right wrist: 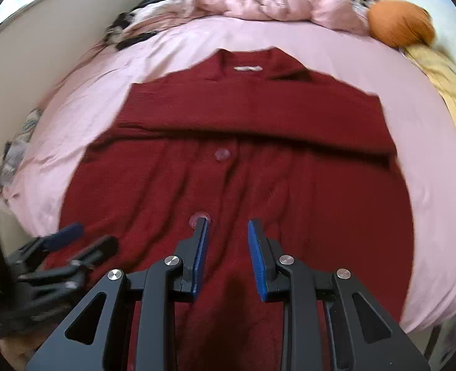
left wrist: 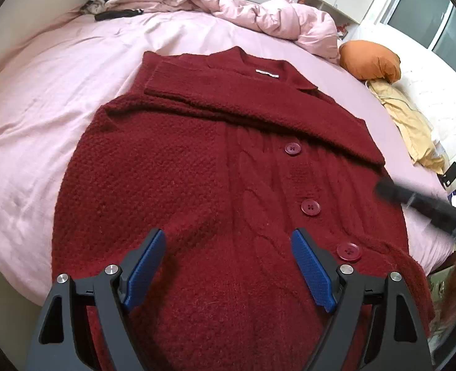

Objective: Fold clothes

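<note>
Clutter rings the dark red cable-knit cardigan (left wrist: 215, 167) spread flat on the pink bedsheet (left wrist: 58, 99): a rumpled pink duvet (left wrist: 268, 12), an orange round cushion (left wrist: 372, 60), a yellow cloth (left wrist: 413, 130). The left gripper (left wrist: 228, 247) is held wide apart, the right gripper (right wrist: 228, 232) narrowly apart, both empty above the knit. A black phone (left wrist: 451, 173), possibly, is seen only from the left wrist.

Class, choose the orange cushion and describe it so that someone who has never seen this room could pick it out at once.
Start from the big bed with the pink sheet, where a dark red cardigan lies spread out. Look past the cardigan's collar to the far right corner of the bed, just beside the bunched pink duvet. The orange cushion sits there: rounded, plump, the only orange thing, above a crumpled yellow cloth.
</note>
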The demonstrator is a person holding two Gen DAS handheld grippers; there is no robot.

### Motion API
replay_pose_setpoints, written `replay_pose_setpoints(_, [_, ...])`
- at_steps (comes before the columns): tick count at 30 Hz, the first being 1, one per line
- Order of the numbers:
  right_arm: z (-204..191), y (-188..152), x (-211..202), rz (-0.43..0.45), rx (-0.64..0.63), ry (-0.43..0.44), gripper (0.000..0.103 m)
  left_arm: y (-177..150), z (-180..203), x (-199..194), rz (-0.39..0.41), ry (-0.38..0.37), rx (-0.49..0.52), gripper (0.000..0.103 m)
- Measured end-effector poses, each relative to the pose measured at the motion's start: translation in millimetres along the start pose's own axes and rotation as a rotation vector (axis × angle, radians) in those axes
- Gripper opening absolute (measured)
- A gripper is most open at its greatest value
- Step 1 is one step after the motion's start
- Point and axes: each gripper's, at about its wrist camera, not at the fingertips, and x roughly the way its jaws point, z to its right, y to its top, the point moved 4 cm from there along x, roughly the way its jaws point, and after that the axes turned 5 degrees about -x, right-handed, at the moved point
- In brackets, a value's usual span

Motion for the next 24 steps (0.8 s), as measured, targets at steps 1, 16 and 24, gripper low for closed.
replay_pose_setpoints(1, [-1.8, 10.4, -6.9, 0.007, -0.019, 0.013, 0.027, 0.4, -1.4, -0.3, 0.002, -0.005, -0.004, 0.084])
replay_pose_setpoints(16, [-115.9, 150.3, 123.9, -0.147, -0.462, 0.212, 0.072, 4.3, -14.7, -8.0, 0.055, -0.027, -0.101, 0.084])
replay_pose_setpoints(24, [-147.7, 151.7, 205.0, -0.173, -0.473, 0.249, 0.072, 6.4, -22.2, -8.3, 0.047, -0.051, -0.137, 0.084])
